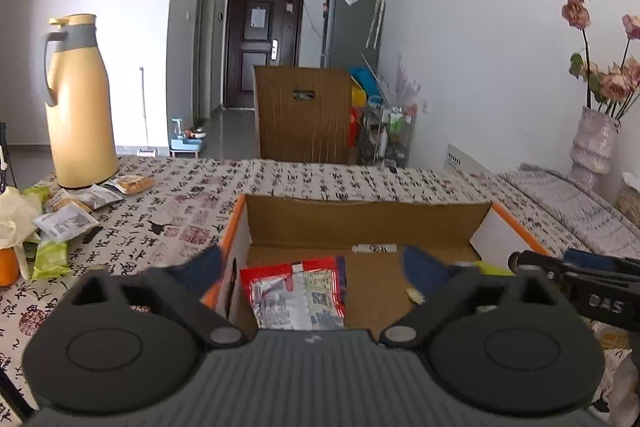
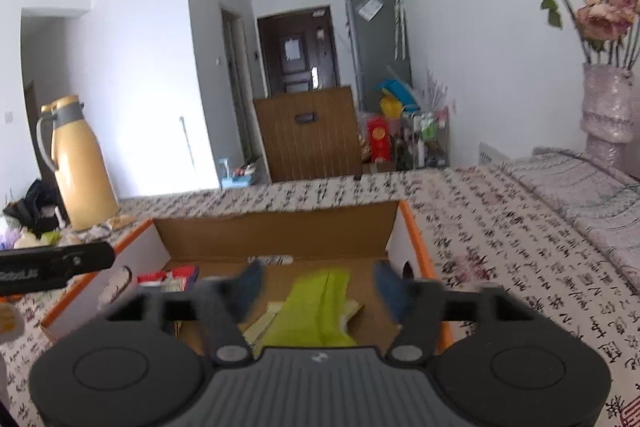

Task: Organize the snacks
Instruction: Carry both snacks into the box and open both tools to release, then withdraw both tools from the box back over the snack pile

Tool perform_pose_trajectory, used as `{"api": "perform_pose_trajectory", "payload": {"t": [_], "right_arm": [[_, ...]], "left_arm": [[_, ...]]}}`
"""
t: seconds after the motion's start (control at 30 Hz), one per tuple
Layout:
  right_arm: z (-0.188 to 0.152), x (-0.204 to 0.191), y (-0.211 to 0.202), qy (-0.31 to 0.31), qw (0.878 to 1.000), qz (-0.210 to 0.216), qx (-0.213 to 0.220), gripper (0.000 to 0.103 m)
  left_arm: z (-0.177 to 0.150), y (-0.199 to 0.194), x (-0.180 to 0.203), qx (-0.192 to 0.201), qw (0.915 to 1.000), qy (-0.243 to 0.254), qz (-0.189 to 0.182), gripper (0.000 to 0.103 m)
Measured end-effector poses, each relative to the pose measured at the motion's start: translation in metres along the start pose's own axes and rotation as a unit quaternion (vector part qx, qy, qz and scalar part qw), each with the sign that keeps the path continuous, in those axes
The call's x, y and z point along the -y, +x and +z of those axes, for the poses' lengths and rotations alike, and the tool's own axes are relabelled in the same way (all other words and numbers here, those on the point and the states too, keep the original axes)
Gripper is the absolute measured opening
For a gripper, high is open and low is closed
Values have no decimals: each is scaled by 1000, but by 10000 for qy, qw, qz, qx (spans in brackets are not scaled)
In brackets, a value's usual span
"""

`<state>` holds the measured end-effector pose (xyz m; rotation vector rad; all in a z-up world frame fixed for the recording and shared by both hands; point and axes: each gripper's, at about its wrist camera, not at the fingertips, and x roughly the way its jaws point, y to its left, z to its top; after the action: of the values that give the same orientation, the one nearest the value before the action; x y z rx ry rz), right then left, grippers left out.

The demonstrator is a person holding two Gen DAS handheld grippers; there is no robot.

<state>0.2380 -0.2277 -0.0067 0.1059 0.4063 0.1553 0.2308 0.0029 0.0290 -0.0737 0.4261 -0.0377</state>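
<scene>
An open cardboard box (image 1: pixel 360 219) with orange edges sits on the patterned tablecloth. In the left wrist view a red-and-white snack packet (image 1: pixel 298 291) lies flat on the box floor. My left gripper (image 1: pixel 314 267) hangs over it, open, its blue pads well apart and off the packet. In the right wrist view a lime-green packet (image 2: pixel 316 307) lies in the same box (image 2: pixel 276 231). My right gripper (image 2: pixel 320 287) is open above it, with neither pad pressing on it. The red packet (image 2: pixel 172 277) shows at the box's left side. Each gripper appears in the other's view: right (image 1: pixel 560 267), left (image 2: pixel 60 263).
Several loose snack packets (image 1: pixel 68 223) lie on the table at the left, beside a yellow thermos jug (image 1: pixel 78 107) and an orange (image 1: pixel 8 267). A vase of dried flowers (image 1: pixel 594 143) stands at the far right. A wooden chair back (image 1: pixel 304 115) rises beyond the table's far edge.
</scene>
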Motion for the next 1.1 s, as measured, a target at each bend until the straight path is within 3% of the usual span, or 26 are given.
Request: {"api": "perform_pose_trajectory", "payload": {"t": [0.2, 0.63, 1.1], "right_arm": [[4, 3, -7, 113, 9997, -10, 209, 103], [11, -3, -15, -9, 9995, -186, 249, 103], [10, -24, -88, -271, 9985, -208, 432, 103]], "left_arm": [[3, -5, 3, 37, 10000, -6, -19, 103], [15, -24, 9, 186, 9998, -22, 114, 103], [6, -97, 9, 357, 9992, 44, 157, 103]]}}
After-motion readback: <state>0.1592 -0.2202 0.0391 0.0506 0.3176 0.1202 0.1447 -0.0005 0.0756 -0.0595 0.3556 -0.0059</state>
